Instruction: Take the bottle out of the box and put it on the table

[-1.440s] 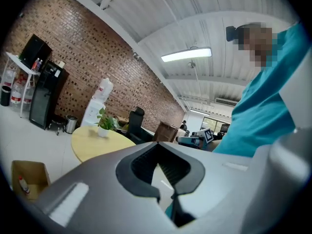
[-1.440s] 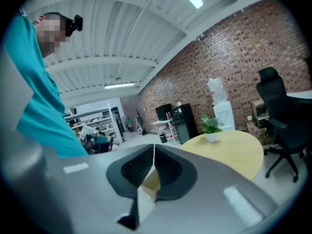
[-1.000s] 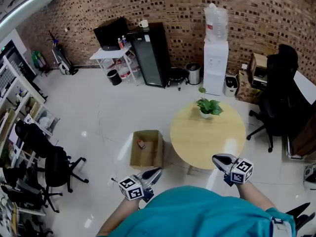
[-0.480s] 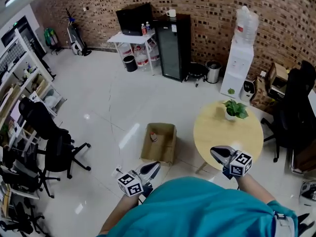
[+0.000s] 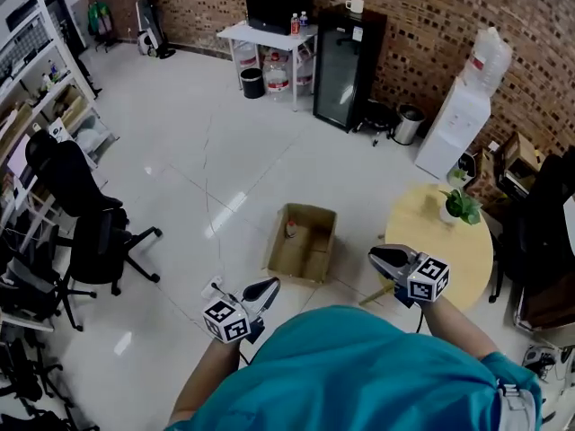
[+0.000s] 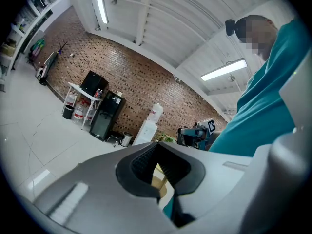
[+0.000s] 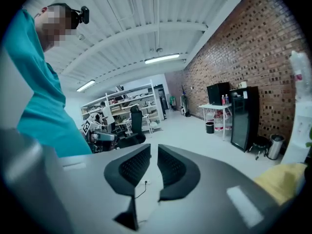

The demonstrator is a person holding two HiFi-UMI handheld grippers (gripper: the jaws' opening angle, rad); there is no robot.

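Tongs, right: the right tongs (image 5: 377, 257) have just been easing open, so a narrow slit now shows between the pads, with nothing in it.
Tongs, left: the left tongs (image 5: 268, 285) have their pads together at the tips and carry nothing.
Change in view: the box (image 5: 298, 264) sat farther off and more to the left a second ago. It now lies on the floor just ahead, between the two tongs, and both tongs sit lower in the view.
Bottle: the bottle (image 5: 289, 231) lies inside the box near its far end, untouched.
Surface: the round yellow surface (image 5: 440, 245) stands just right of the box and bears only a potted plant (image 5: 461, 206).
Meaning: the approach looks nearly done. Reaching into the box probably comes next, likely with the right tongs, whose jaws would need to part much more.
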